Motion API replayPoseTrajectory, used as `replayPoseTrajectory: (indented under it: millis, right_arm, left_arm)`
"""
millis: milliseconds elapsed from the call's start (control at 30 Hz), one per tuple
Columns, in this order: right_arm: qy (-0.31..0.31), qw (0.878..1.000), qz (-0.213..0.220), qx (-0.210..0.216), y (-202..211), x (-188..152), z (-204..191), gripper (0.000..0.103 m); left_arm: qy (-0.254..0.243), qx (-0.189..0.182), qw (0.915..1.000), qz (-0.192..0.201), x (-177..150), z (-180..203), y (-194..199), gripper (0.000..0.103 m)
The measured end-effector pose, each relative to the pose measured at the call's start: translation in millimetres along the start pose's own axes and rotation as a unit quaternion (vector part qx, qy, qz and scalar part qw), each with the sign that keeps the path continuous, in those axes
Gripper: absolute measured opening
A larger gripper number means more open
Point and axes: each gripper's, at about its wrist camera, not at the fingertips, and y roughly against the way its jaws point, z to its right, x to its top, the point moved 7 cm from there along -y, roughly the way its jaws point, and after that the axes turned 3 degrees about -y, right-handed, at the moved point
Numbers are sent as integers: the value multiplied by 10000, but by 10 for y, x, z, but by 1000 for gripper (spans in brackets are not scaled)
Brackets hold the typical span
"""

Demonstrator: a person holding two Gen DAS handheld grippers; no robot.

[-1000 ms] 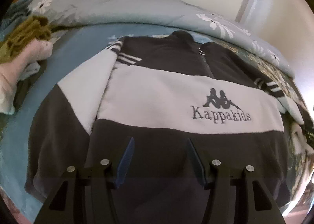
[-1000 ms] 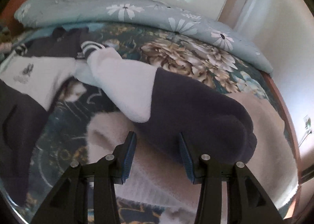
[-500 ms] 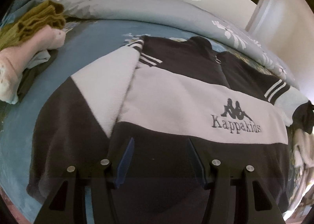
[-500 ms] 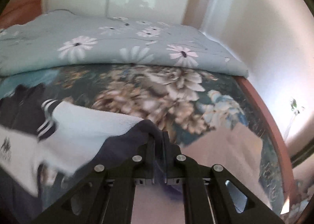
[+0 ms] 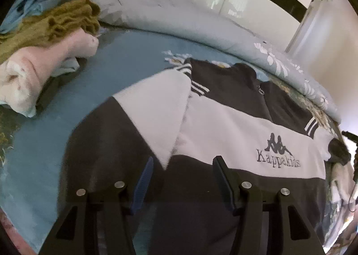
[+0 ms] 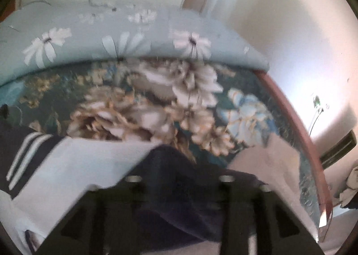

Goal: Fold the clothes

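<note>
A black and white Kappa Kids zip jacket (image 5: 228, 125) lies face up on the bed. Its left sleeve (image 5: 156, 116) is spread out beside the body. My left gripper (image 5: 182, 179) is open and empty, hovering over the dark hem. In the right wrist view the jacket's other sleeve (image 6: 73, 161), white with a dark cuff end (image 6: 176, 165), is lifted and drapes over my right gripper (image 6: 179, 185). The cloth hides its fingertips, and the view is blurred.
A pile of clothes, pink (image 5: 35, 71) and olive green (image 5: 51, 24), sits at the left. A rolled daisy-print duvet (image 5: 179, 24) lies along the back. A beige garment (image 6: 275, 165) lies near the bed's wooden right edge (image 6: 297, 125). White wardrobe doors stand behind.
My right gripper shut on the sleeve's dark cuff and lifted it, and the cloth now covers the fingers. My left gripper shifted left over the hem and stayed open.
</note>
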Motion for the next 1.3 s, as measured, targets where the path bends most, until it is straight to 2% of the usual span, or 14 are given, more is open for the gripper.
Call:
replayPoseTrajectory:
  millis: [133,233,400,567,633,667,700,733,767,800,933,1100,1300]
  right_arm:
    - [-35,9966,769,308,593,3,-85,63]
    - [82,9916,1126,632,962,-198,-271,69]
    - [415,9883,960,1109,1118,-686,-767,69]
    - [666,9845,667,1480,1183,-999,-1271,69]
    - [744,9823,671,1582,1270,-1058,-1416,69]
    - [771,9813,684,1625,1316,-1078,-1475,69]
    - [789,9804,701,1662,1364,-1093,-1526,69]
    - [801,9799,702,1689,1399,-1104,-1568,69]
    - [807,9796,690,1707,1423,-1112,-1600,69]
    - [812,9794,676,1723,1443,-1119,-1633,69]
    - [828,9786,603,1782,1515,-1166,-1748,69]
    - [790,9782,514,1851,1590,-1208,-1854,69]
    - [774,9773,460,1915,1648,-1238,-2005,69]
  left_arm:
    - [-273,195,9994,-48,-98,-176,105,59]
    - [-530,346,9977,-233,-251,-307,125,59]
    - [-802,375,9947,-527,-488,-373,46,59]
    - [-1019,353,9928,-528,-553,-357,5,59]
    - [-1046,362,9925,-510,-559,-380,12,55]
    - [-1050,379,9925,-496,-557,-400,19,48]
    - [-1053,396,9925,-482,-555,-421,26,33]
    - [-1053,412,9925,-470,-554,-442,30,26]
    - [-1018,405,9929,-469,-554,-471,14,19]
    - [-892,296,9946,-432,-538,-520,14,17]
    - [-494,-75,9984,-246,-419,-655,153,13]
    - [-46,208,9996,157,-112,-952,324,13]
    - [492,547,9952,641,250,-1315,539,13]
